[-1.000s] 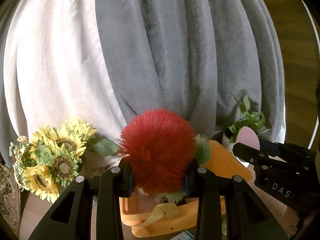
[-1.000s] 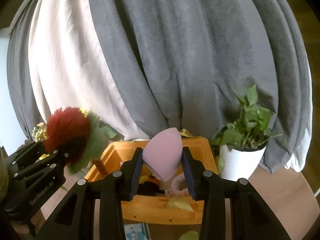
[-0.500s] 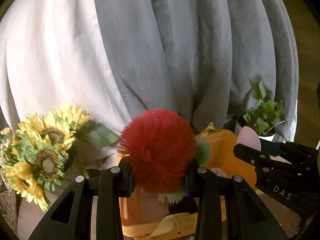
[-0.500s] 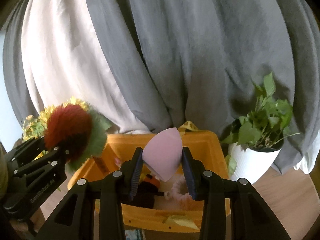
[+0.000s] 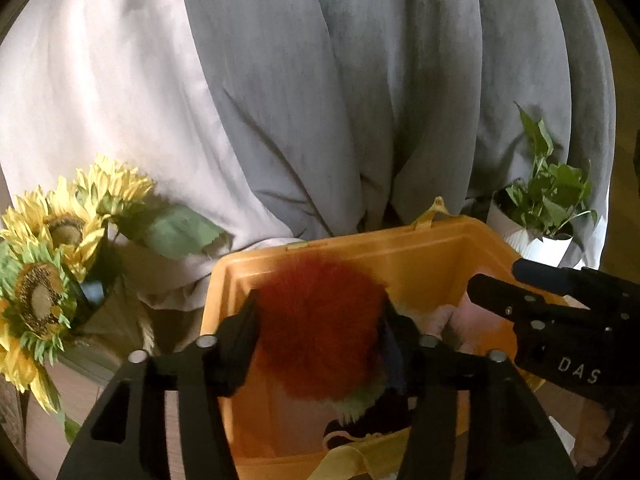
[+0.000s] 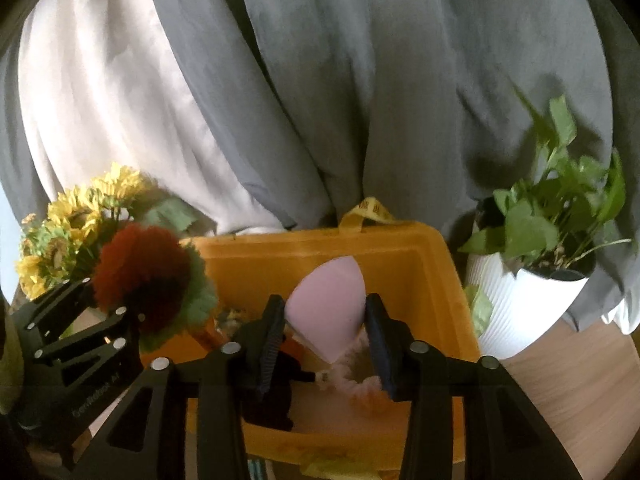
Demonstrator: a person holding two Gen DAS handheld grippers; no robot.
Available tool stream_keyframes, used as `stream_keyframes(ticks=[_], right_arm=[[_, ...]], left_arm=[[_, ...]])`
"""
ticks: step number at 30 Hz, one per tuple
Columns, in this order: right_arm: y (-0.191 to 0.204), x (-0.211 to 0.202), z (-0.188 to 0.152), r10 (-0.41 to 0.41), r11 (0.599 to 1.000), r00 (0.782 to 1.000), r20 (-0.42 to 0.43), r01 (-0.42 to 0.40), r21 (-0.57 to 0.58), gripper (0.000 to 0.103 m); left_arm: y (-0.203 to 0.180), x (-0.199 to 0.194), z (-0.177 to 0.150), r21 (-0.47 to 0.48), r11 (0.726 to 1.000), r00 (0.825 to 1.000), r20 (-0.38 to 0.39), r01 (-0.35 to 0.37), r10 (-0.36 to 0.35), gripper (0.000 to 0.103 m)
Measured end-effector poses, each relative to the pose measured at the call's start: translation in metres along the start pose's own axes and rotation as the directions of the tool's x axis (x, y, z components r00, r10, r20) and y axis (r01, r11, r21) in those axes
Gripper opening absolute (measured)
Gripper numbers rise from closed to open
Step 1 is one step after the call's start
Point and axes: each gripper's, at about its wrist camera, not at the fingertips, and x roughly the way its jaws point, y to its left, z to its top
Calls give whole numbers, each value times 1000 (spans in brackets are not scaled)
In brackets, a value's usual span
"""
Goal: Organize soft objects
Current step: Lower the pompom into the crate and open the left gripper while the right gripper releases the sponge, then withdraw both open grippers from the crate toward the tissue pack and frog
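Note:
My left gripper (image 5: 320, 320) is shut on a fluffy red pompom with a green fringe (image 5: 320, 324) and holds it over the open orange bin (image 5: 420, 256). My right gripper (image 6: 326, 316) is shut on a pink teardrop sponge (image 6: 326, 308) above the same orange bin (image 6: 304, 252). The pompom (image 6: 140, 272) and left gripper (image 6: 80, 332) also show at the left of the right wrist view. The right gripper (image 5: 560, 328) shows at the right of the left wrist view. A dark soft item (image 6: 276, 384) and a pale pink scrunchie (image 6: 352, 376) lie inside the bin.
A bunch of artificial sunflowers (image 5: 48, 260) stands left of the bin. A white pot with a green plant (image 6: 532, 280) stands to its right on a wooden surface (image 6: 580, 380). Grey and white curtains (image 5: 280, 100) hang right behind.
Both grippers have moved forward and down toward the bin with their objects still held. The bin now fills the lower part of both views.

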Motion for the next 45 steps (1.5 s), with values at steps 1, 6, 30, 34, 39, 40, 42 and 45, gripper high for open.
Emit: stream_keyframes(ticks=[1,6,30,34,39,40,42,45], right_arm=[[-2,0,-1,-5,1000,1000,5,5,12,62],[-4,0,-2,-20,1000,1000,-2,20,24,62],[2,-88,-16,-25,1000,990,137,24,8,62],[2,-99,-23,-21,1000,990,140,20,8,62],[-2,-109,-33,-18,1000,991,132,17,8,62],[-3,-110,-35,-18,1000,991,130,17,9,62],[-6,-112,-40,-20,1000,992,122,19,9,62],[-9,-115,-48,-14,1000,994,107,14,6,62]], left_arm=[[0,0,-1,-1,1000,1000,-1,-1,1,57],[2,-10,-5,-1,1000,1000,2,-17,17,63],[-10,-98,-16,-95,994,995,78,-56,63,72],[-14,-110,-23,-107,992,995,76,-60,68,73],[-23,-121,-34,-122,990,995,63,-75,83,76],[-24,-123,-36,-125,989,995,60,-76,85,78],[-28,-125,-41,-127,988,994,52,-91,99,78],[-33,-128,-50,-129,986,993,39,-102,108,79]])
